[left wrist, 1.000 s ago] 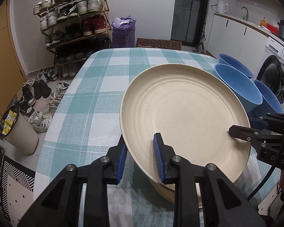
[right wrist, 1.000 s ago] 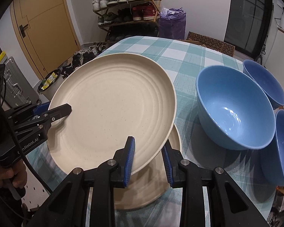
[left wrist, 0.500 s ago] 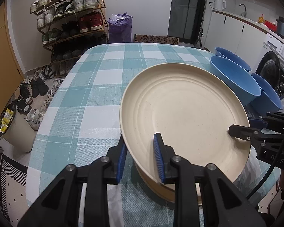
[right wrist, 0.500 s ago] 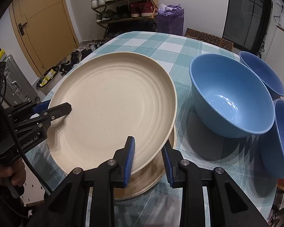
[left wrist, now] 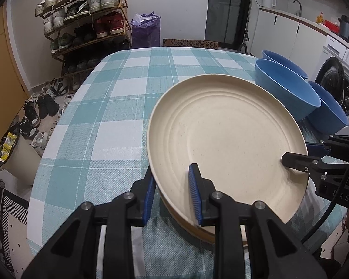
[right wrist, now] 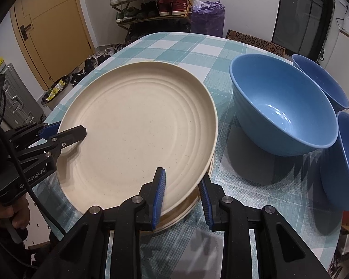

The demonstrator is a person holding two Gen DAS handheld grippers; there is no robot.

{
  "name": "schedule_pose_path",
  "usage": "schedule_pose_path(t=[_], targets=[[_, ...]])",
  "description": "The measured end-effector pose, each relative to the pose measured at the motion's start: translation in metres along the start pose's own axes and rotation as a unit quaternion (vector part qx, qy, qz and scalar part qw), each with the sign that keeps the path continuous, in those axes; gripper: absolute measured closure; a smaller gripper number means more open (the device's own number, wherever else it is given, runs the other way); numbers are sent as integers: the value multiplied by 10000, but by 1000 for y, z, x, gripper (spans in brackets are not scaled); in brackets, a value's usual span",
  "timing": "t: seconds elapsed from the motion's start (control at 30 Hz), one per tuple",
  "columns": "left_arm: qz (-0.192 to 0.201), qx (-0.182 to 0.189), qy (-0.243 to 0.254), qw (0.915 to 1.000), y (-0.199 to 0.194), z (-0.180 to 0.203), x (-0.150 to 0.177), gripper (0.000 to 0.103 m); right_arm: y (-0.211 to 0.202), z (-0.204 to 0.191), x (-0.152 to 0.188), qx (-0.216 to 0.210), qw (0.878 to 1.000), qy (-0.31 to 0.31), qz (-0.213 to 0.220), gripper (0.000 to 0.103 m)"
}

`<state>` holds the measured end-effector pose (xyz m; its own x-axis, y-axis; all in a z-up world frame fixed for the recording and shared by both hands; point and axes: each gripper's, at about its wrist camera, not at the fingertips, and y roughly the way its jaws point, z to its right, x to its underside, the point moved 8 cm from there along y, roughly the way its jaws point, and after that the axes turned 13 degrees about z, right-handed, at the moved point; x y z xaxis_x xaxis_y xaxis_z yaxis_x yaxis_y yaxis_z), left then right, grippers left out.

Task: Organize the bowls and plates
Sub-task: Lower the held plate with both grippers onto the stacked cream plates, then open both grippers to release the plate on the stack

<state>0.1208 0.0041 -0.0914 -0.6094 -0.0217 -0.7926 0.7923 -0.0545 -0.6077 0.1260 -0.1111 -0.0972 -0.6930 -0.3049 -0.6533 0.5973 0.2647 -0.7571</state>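
A cream ribbed plate (left wrist: 225, 139) (right wrist: 137, 125) hangs tilted, just above a second cream plate (left wrist: 197, 230) (right wrist: 188, 207) that lies on the checked tablecloth (left wrist: 109, 116). My left gripper (left wrist: 172, 172) is shut on the upper plate's near rim, one blue pad over it and one under. On the opposite rim my right gripper (right wrist: 181, 174) is shut in the same way. Each gripper shows in the other's view: the right gripper (left wrist: 297, 153) and the left gripper (right wrist: 69, 127). Three blue bowls (right wrist: 283, 107) (right wrist: 321, 81) (right wrist: 346, 162) stand close together right of the plates.
The nearest bowl (left wrist: 286, 88) sits close to the held plate's edge. A person's hand (right wrist: 2, 214) holds the left gripper's handle. Beyond the table stand a shoe rack (left wrist: 86, 23), a bin (left wrist: 11, 158) on the floor and a washing machine (left wrist: 337, 81).
The held plate has sunk a little toward the plate beneath it, mostly on the right gripper's side. Both grips stay as they were.
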Motion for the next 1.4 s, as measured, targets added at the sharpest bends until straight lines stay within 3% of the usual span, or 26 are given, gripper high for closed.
schedule_pose_path(t=[0.47,0.77,0.83,1.17,1.4], targets=[[4,-100,155,9998,-3,3,5,76,-3,-3,6,31,10000,-75,-54,74],[-48,-103,217,9997,-4,7,8,69,-2,-4,9,50,9998,-152,-105,73],[-67,-87,255,9996,-3,9,9,64,-1,-4,9,89,9997,-202,-94,73],[-148,-47,222,9996,-2,11,15,58,5,-4,16,275,9984,-456,-176,57],[-185,21,204,9996,0,12,16,53,6,-4,19,224,9983,-506,-154,52]])
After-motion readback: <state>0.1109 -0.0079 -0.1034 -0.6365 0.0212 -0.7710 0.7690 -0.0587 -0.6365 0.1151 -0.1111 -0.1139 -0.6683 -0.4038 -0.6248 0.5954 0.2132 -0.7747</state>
